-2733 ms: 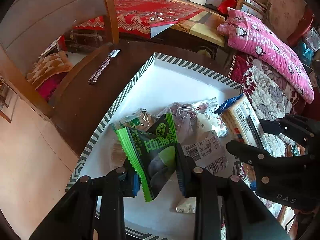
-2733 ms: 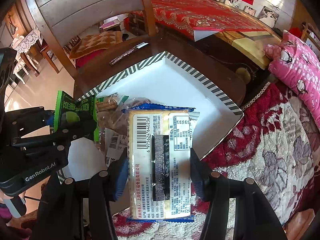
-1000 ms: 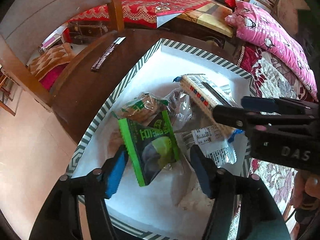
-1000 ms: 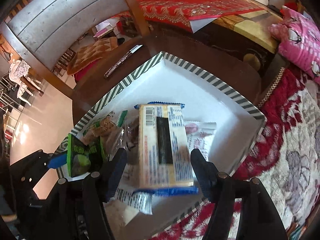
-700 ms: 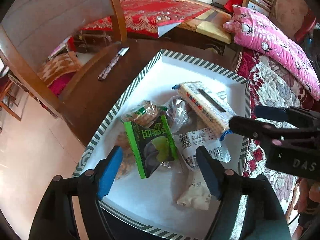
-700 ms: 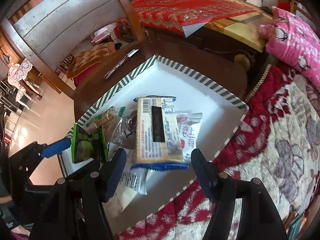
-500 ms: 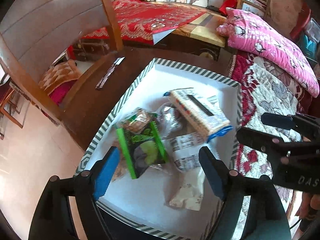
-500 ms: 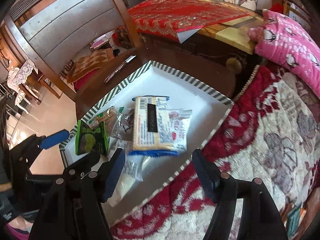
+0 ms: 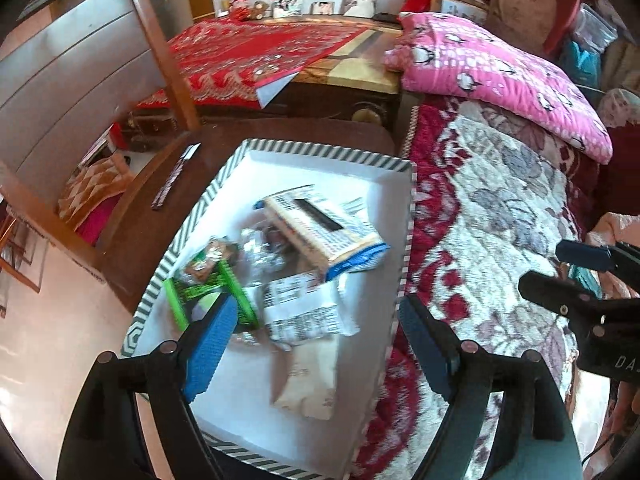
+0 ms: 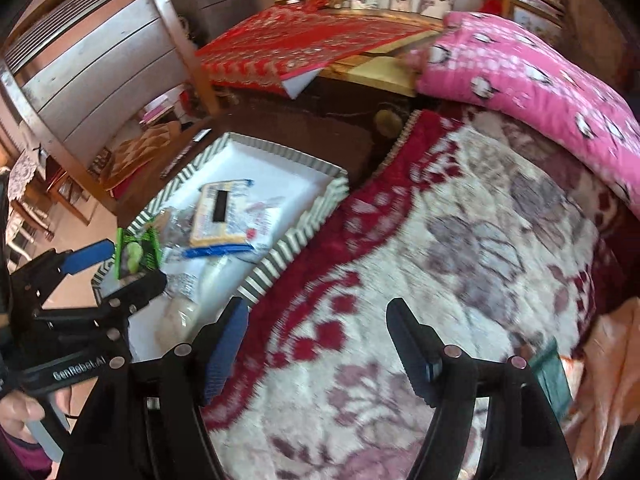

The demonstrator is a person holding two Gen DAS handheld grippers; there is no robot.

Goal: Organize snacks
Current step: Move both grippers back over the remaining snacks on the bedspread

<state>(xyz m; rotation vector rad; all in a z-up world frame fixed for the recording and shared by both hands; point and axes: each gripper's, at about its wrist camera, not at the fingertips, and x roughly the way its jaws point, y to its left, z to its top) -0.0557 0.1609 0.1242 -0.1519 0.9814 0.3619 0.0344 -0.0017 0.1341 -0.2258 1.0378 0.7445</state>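
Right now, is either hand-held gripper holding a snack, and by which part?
Nothing is held. The left hand-held gripper and right hand-held gripper are open, and the snacks lie in the striped tray.

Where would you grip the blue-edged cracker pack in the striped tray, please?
Probably across its two long sides, coming from above: the cracker pack is a flat slab lying uppermost on the other packets in the tray, so both long edges are exposed.

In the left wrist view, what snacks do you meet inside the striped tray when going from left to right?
Green snack packet → white packet with a barcode → blue-edged cracker pack, all in the striped tray.
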